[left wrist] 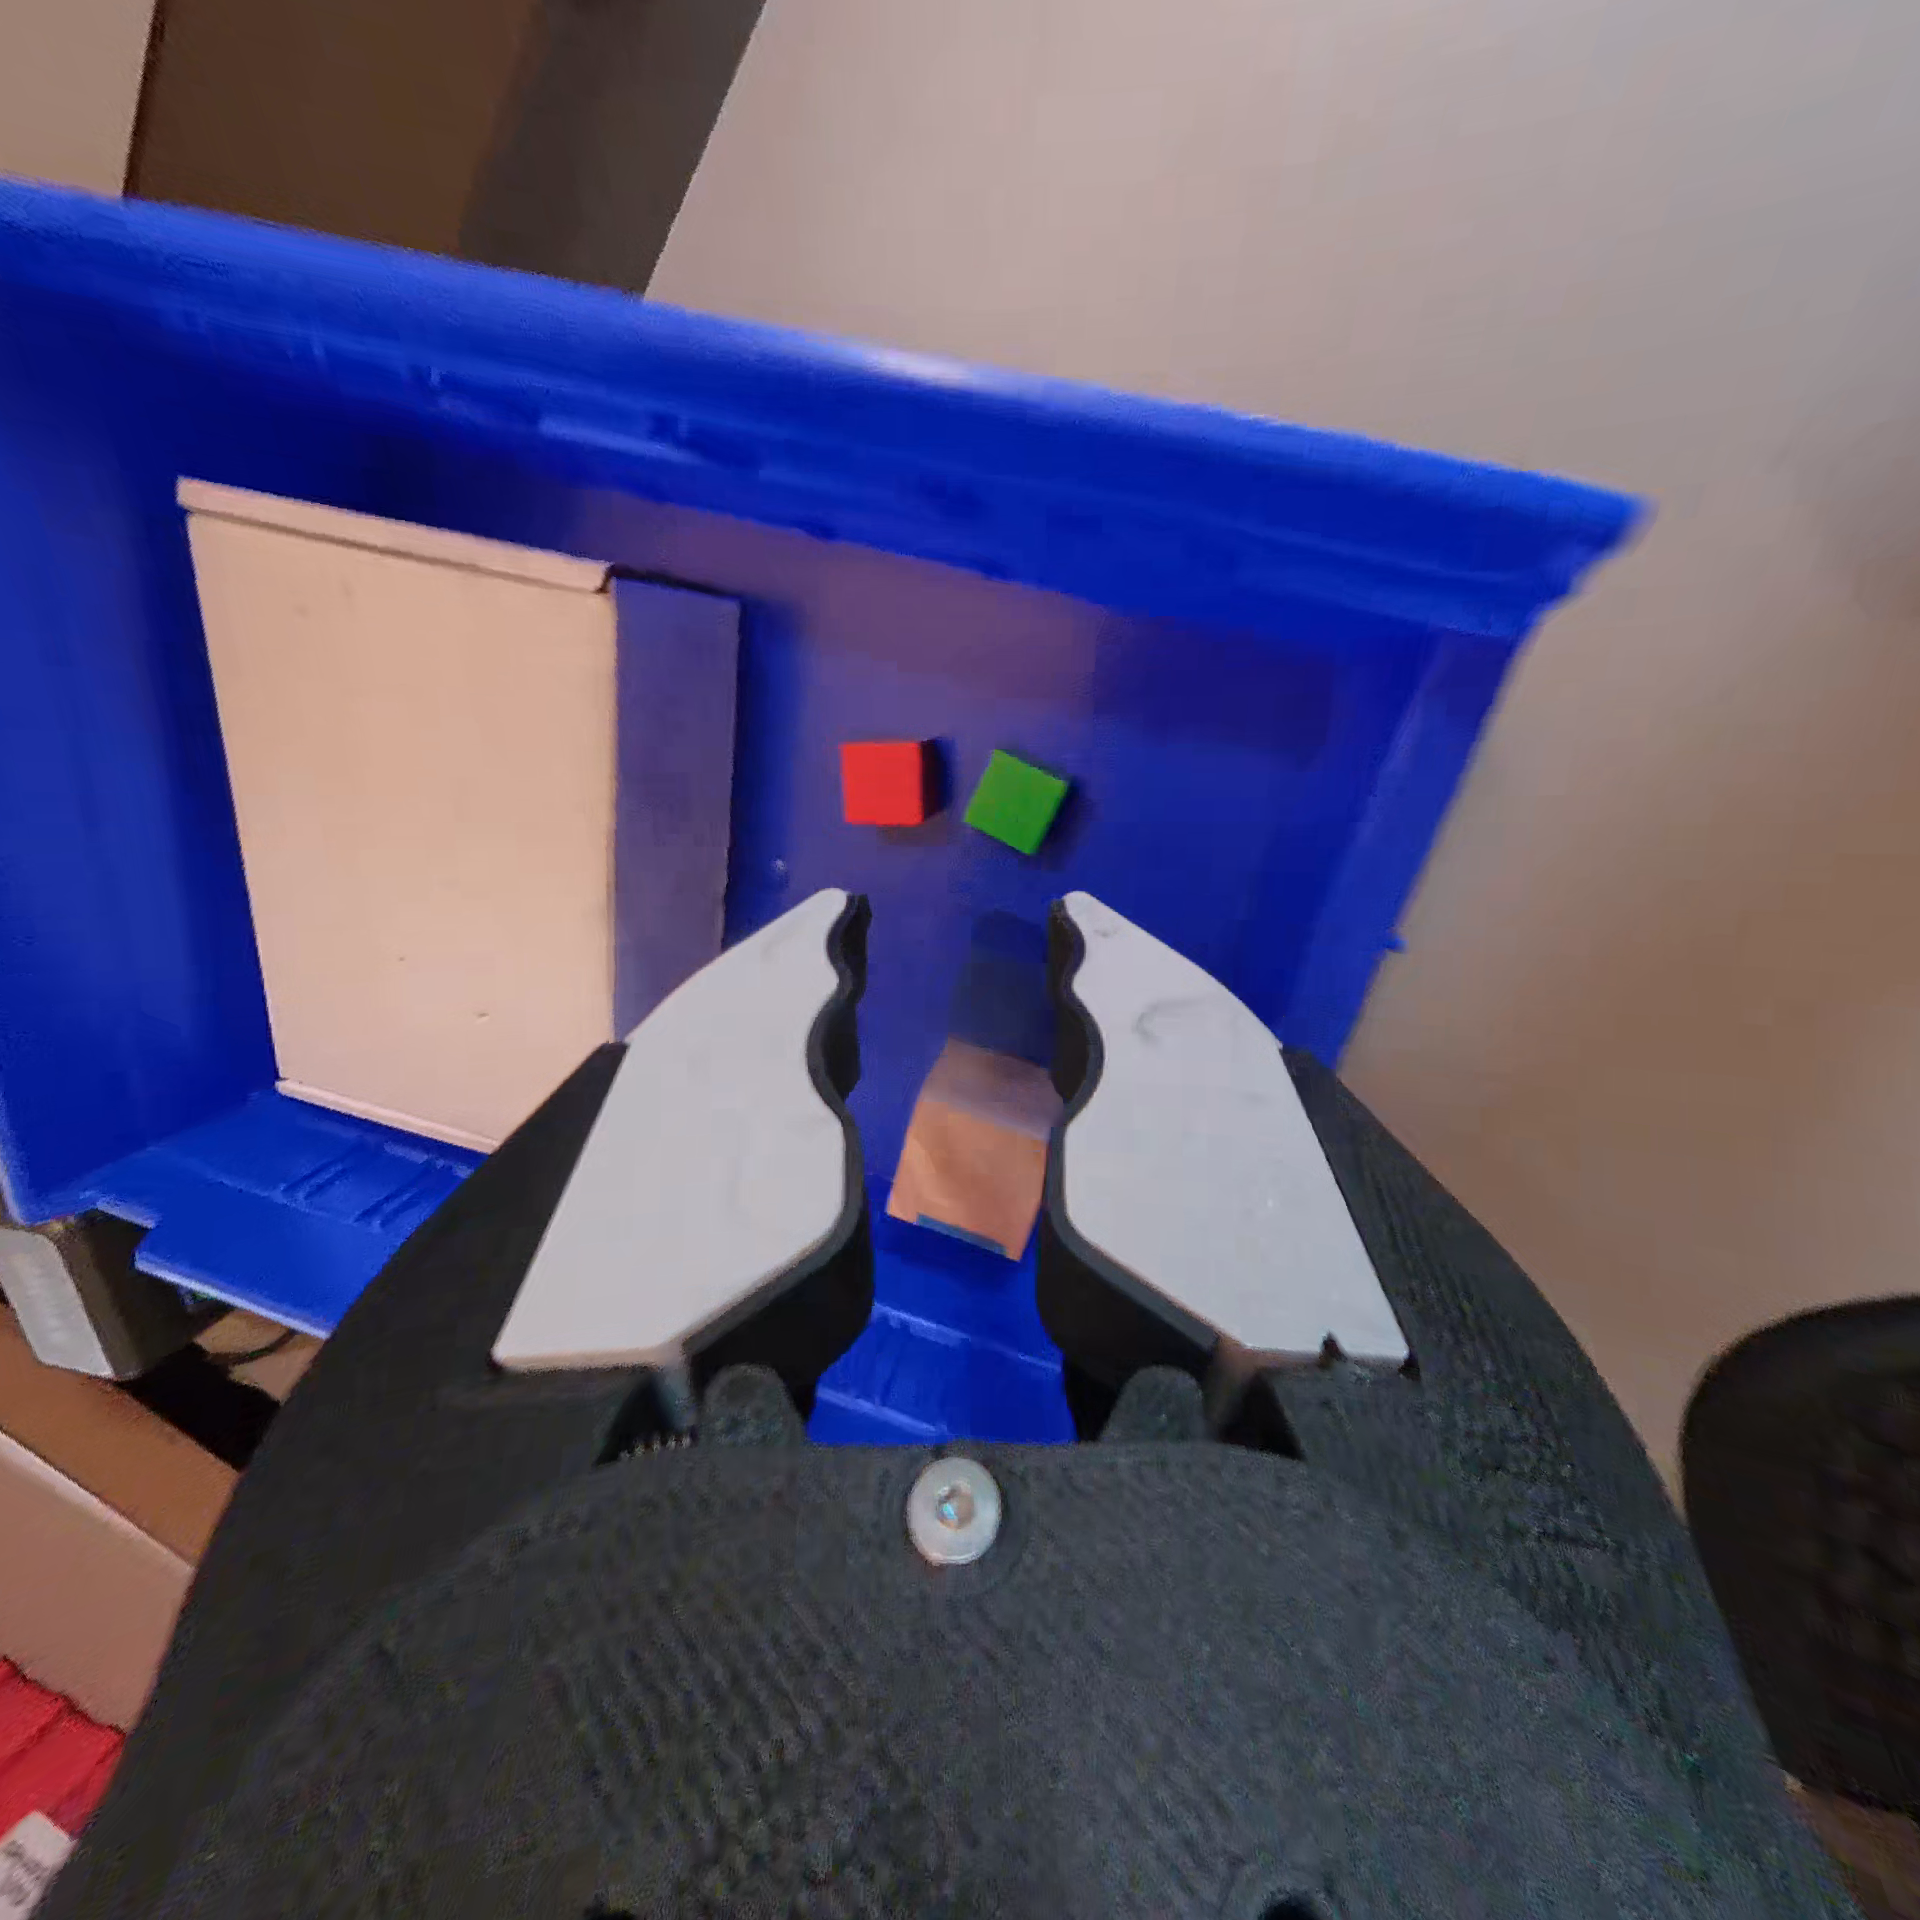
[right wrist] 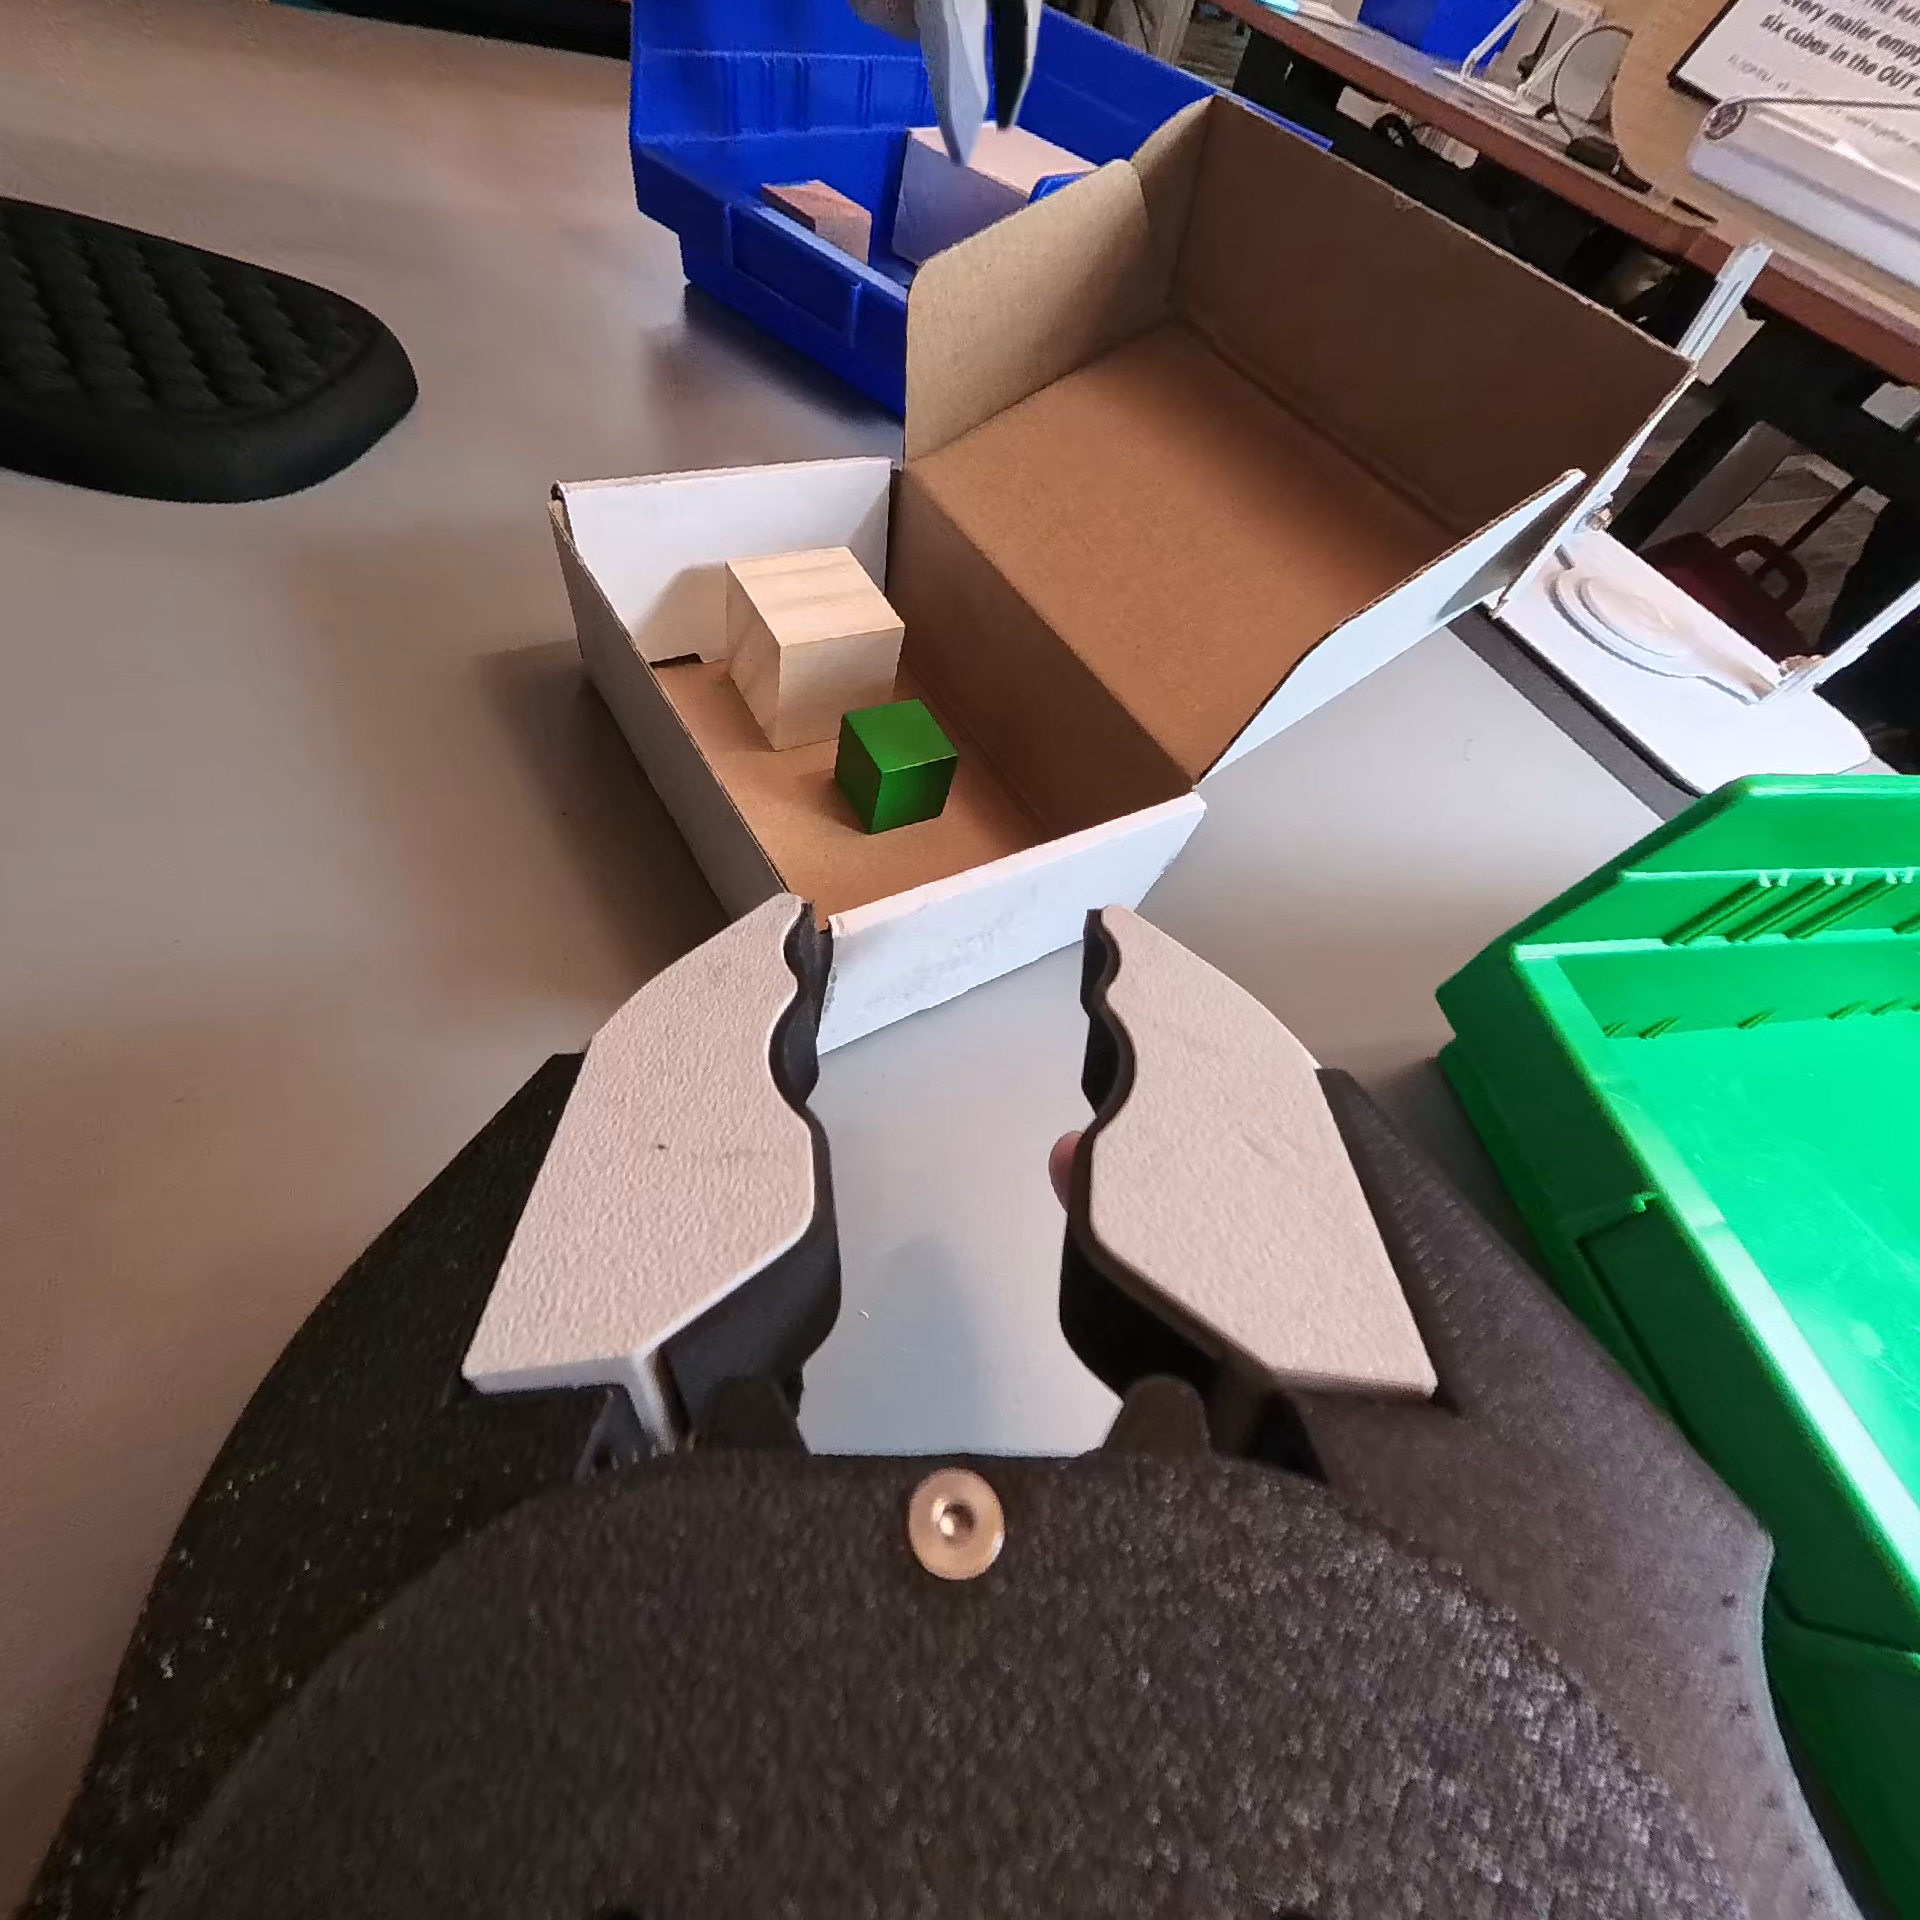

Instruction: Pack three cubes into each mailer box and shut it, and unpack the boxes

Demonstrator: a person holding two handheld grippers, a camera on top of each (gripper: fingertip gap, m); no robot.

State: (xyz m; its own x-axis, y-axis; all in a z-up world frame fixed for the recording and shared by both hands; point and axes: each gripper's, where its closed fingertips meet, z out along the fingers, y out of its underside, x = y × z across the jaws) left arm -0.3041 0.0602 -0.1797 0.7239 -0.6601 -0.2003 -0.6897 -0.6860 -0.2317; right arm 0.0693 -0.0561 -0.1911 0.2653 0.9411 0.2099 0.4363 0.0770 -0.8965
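Both grippers are open: the left gripper [left wrist: 951, 914] hangs over a wooden cube [left wrist: 961, 1164] low in the blue bin [left wrist: 727, 416], the right gripper [right wrist: 951, 925] waits below the mailer box [right wrist: 997, 925]. The cube looks light and hard; pinch its flat sides

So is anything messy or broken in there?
Nothing looks broken or spilled. The open mailer box holds a wooden cube and a green cube, sitting neatly. In the blue bin, a red cube lies loose.
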